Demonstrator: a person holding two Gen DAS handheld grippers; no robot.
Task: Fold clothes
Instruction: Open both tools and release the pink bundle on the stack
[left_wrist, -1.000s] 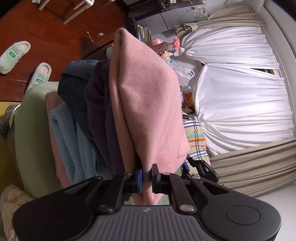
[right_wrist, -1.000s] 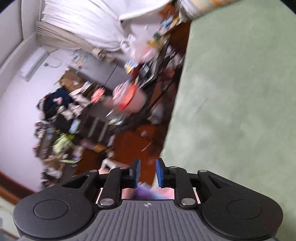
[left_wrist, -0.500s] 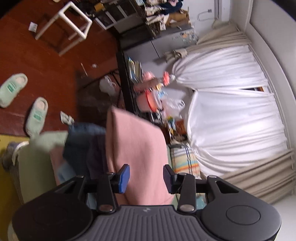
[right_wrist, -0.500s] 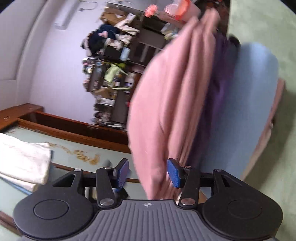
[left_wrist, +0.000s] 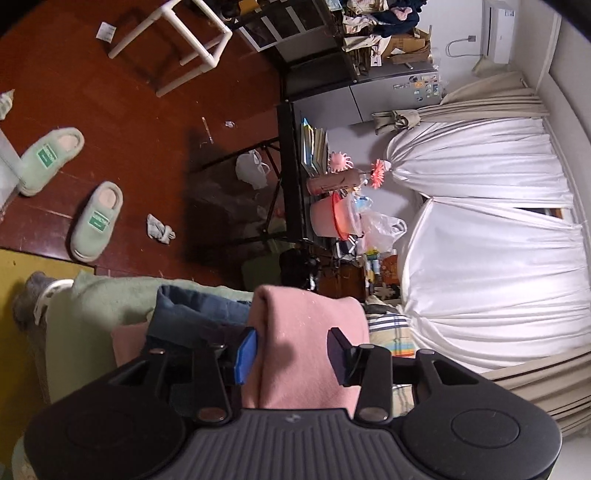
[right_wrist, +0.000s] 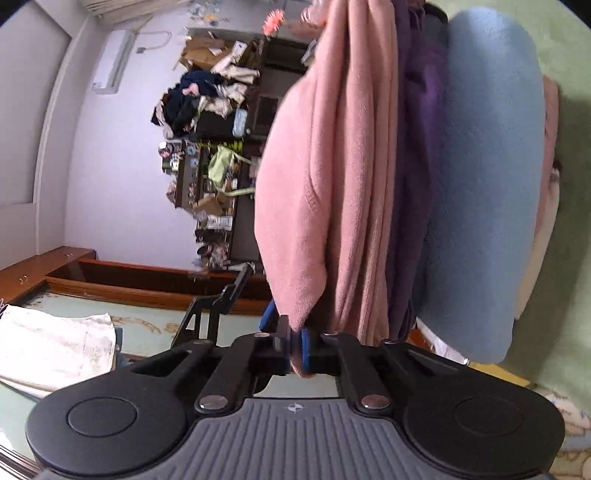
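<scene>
Pinching the pink garment's (right_wrist: 306, 184) lower corner, our right gripper (right_wrist: 295, 347) has just closed from its earlier gape; our left gripper (left_wrist: 291, 354), clamped a second ago, now stands apart astride that garment atop the folded stack (right_wrist: 480, 184).

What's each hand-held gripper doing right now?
Left hand-held gripper: open, pink garment between the jaws, unpinched.
Right hand-held gripper: closed on the pink garment's corner.

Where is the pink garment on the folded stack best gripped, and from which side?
Grip the pink garment at its near corner, coming from the open side away from the purple layer and blue layer. That corner pokes clear of the stack and is thin enough to pinch; the rounded fold beyond looks too bulky. The right claw, jaws just closed, already pinches it.
</scene>
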